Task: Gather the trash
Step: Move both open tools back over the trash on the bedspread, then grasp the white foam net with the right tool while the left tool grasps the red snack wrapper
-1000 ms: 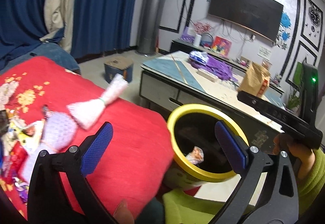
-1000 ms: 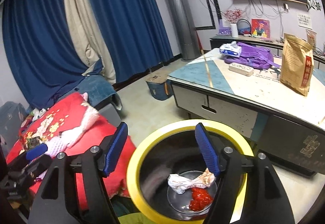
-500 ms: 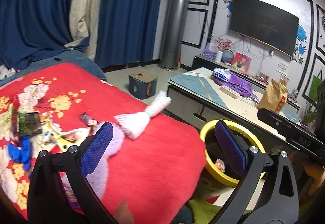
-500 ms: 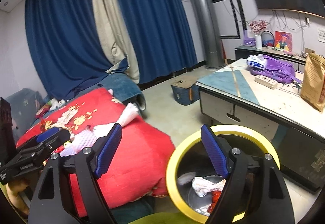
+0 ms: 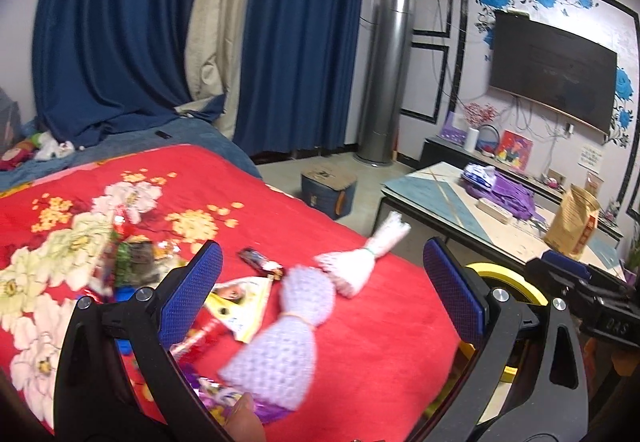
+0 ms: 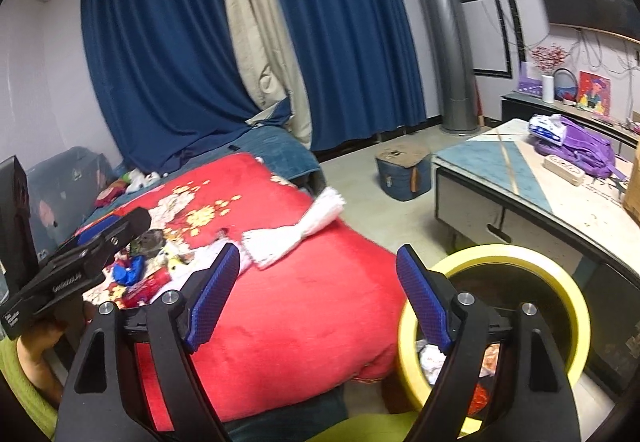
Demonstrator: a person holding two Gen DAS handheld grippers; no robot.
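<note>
Snack wrappers (image 5: 240,302) lie scattered on a red flowered blanket (image 5: 372,338), with a small dark wrapper (image 5: 258,260) beyond them. In the right wrist view the wrappers (image 6: 140,282) lie by the left gripper's body. A yellow-rimmed bin (image 6: 556,270) stands on the floor at the blanket's right edge, crumpled trash (image 6: 430,360) inside; its rim (image 5: 500,276) also shows in the left wrist view. My left gripper (image 5: 322,296) is open and empty above the blanket. My right gripper (image 6: 318,296) is open and empty between blanket and bin.
A lilac crocheted piece (image 5: 280,342) and a white one (image 5: 360,262) lie on the blanket. A low table (image 6: 520,177) with a purple bag (image 6: 576,149) and a brown paper bag (image 5: 572,219) stands right of the bin. A blue box (image 6: 404,171) sits on the floor.
Both grippers swung left, away from the bin and toward the blanket. The wrappers came into the left wrist view; the bin slid to the right edge of both views. Both stayed open.
</note>
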